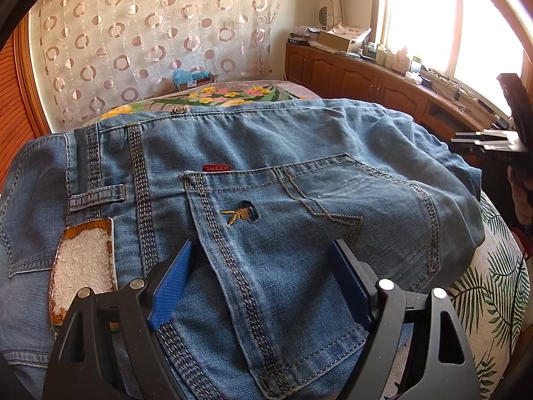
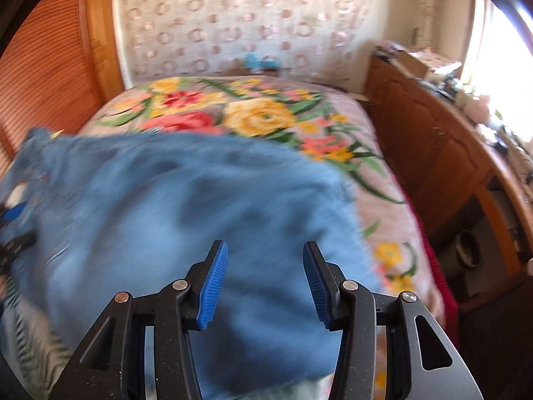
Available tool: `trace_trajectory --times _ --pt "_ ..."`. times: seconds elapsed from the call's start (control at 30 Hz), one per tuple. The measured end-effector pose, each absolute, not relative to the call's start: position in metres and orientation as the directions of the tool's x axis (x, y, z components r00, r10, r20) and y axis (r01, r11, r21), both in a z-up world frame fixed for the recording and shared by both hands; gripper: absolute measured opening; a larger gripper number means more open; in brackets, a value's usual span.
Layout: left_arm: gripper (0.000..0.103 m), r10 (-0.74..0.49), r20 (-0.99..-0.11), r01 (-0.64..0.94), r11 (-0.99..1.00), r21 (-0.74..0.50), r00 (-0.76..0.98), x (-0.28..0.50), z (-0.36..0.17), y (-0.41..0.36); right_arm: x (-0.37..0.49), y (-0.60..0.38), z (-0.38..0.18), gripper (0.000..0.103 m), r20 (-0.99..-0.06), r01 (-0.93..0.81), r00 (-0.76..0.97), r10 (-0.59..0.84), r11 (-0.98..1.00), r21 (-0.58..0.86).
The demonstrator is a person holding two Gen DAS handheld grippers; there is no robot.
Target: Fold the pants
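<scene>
This is a bedroom in someone's home. A bed [image 2: 383, 180] fills the middle, covered by a spread with big red and yellow flowers. Behind it hangs a sheer curtain [image 1: 150, 33] patterned with pink rings. Along the side runs a row of low wooden cabinets [image 1: 349, 73], their top cluttered with boxes, bottles and cables, under a bright sunlit window [image 1: 426, 16]. A slatted wooden door [image 2: 43, 66] stands at the other side.

pants [image 1: 266, 173] lying on bed [image 2: 266, 116], cabinets [image 2: 433, 153] at its right
</scene>
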State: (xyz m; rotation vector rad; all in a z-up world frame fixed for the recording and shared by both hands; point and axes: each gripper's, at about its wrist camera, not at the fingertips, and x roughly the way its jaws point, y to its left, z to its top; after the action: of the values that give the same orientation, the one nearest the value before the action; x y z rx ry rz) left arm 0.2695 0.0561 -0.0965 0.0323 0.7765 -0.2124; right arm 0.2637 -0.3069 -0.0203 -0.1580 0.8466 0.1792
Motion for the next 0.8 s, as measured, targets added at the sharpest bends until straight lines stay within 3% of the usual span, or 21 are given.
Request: trace_trajectory --times 0.17,0.57,0.8 --pt "0.082 -0.182 -0.695 0.200 0.978 -0.057 0.695 0.268 -0.097 0.059 0.239 -0.285 -0.033 0.050 -0.771 -0.303 0.611 0.180 0.953 -0.017" --pt "0.082 -0.144 -0.695 0.112 0.989 -0.092 0.704 0.219 -0.074 0.098 0.210 -0.316 -0.032 0.051 -0.785 -0.342 0.589 0.191 0.939 -0.028" --pt "0.075 -0.096 -0.698 0.014 0.992 -0.122 0.710 0.186 -0.079 0.129 0.184 -0.323 -0.040 0.063 -0.798 -0.352 0.579 0.166 0.934 -0.061"
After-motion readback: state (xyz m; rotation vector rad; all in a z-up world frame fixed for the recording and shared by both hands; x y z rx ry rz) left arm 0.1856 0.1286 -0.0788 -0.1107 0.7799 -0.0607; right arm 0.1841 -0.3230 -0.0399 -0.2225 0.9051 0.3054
